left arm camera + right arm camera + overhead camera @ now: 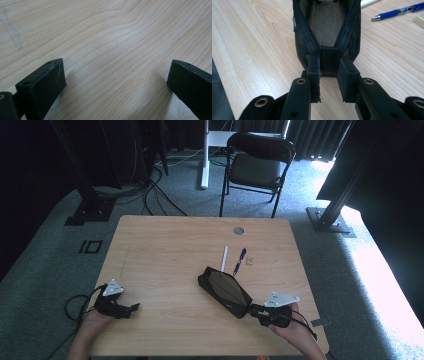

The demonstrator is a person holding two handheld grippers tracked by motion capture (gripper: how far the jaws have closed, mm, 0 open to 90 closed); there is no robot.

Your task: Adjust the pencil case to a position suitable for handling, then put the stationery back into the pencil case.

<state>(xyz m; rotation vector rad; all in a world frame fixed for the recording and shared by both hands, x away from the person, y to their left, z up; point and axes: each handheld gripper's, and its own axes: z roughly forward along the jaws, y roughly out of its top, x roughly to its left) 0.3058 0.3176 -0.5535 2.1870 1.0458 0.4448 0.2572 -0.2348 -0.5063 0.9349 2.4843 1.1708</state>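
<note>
pouch (pixel 224 291) mid-table (pixel 160 250) | two pens (pixel 232 260) behind it | chair (pixel 257 162) beyond table

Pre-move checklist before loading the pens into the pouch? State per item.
1. Pouch unzipped, mouth open: ok.
2. Right gripper on the pouch's near end tab: jaws bracket it; firm clamp cannot tell.
3. Left gripper free, jaws wide over bare table: ok.
4. Blue pen and white pen lying beyond the pouch: ok.
5. Small pale item beside the blue pen, identity: cannot tell.
</note>
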